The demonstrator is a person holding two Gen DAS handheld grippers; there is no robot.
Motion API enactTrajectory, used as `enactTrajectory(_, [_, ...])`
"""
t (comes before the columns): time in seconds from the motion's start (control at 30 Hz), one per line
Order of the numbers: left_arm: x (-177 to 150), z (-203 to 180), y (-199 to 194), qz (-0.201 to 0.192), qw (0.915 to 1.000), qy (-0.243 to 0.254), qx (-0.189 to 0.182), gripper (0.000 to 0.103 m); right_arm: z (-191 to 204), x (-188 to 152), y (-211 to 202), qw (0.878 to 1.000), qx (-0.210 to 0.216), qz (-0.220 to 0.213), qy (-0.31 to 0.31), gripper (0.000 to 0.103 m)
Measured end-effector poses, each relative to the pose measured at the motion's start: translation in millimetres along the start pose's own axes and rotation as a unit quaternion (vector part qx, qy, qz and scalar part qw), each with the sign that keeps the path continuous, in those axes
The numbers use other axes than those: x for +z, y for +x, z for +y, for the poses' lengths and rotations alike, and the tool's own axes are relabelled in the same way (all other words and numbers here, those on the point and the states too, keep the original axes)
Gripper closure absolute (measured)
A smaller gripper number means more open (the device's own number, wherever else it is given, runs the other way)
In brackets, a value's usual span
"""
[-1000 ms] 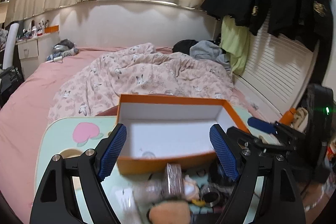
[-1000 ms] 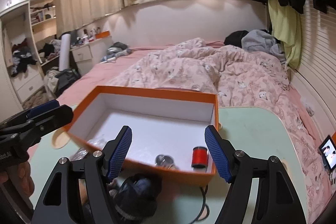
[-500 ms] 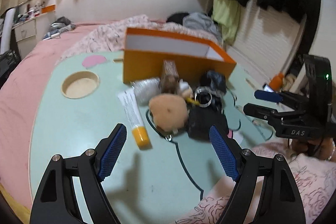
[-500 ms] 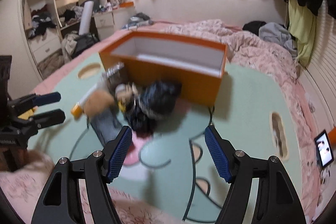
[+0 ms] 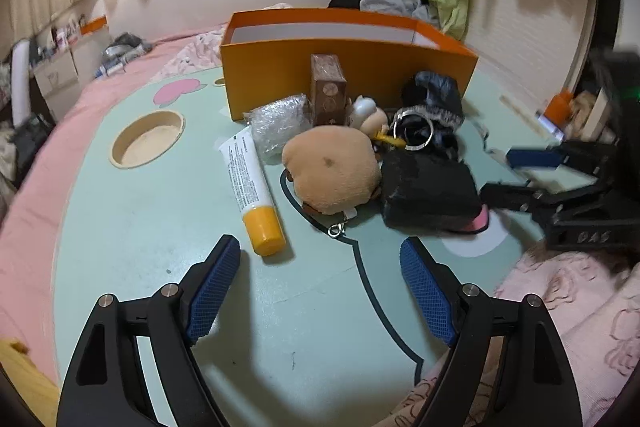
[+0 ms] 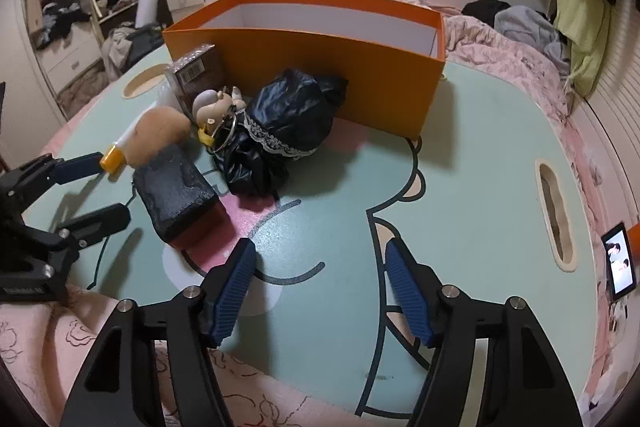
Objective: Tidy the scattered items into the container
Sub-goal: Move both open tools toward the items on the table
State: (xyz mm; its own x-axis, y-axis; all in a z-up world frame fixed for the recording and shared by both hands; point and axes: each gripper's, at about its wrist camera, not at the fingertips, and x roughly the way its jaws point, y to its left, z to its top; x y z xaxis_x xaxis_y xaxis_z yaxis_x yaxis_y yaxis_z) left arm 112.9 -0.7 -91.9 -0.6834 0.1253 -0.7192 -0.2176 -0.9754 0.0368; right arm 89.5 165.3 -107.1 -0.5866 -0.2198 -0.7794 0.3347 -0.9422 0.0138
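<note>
Currently the orange box [image 5: 348, 75] stands at the far side of the mint-green tabletop [image 5: 160, 227], its long axis running left to right and its open top upward; its inside cannot be seen from this low angle. The scattered items lie heaped against its near wall. A white tube with a yellow cap [image 5: 252, 187] lies lengthwise, cap toward the near edge and tail toward the box. Just right of it sits a tan plush toy [image 5: 332, 171], touching a black block-shaped case [image 5: 428, 191] that also runs near to far. Behind them a brown carton [image 5: 328, 95] stands upright against the box, with a clear wrapped bundle [image 5: 280, 123] to its left, a small figurine [image 5: 370, 115] with a metal key ring [image 5: 412, 133], and a shiny black lace-trimmed bag [image 6: 288, 127] on the right. The left tongs [image 5: 320, 275] hang over bare tabletop just short of the tube's cap, jaws opening with nothing between them. The right tongs [image 6: 316, 275] stand wide apart and empty too, near the case's near end. A second ago both cameras looked down into the box from above; now both sit lower and nearer, with the pile between tongs and box.
</note>
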Motion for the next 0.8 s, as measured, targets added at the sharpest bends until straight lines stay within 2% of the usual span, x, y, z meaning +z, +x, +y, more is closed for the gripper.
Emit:
enactTrajectory(0.07, [-0.6,-1.9,2.6,0.0,1.0,0.002,0.002,0.012,0.8,-0.6,1.5,1.0,0.0,0.001,-0.003,0.03])
enactTrajectory(0.17, [0.1,0.1,3.5,0.003,1.0,-0.001,0.002,0.01,-1.2,-0.8,1.9,1.0,0.001,0.001,-0.001,0.027])
enactTrajectory(0.8, [0.0,0.0,3.3,0.003,1.0,-0.001,0.002,0.01,1.8,0.4,2.0,1.0,0.002,-0.002,-0.004,0.024])
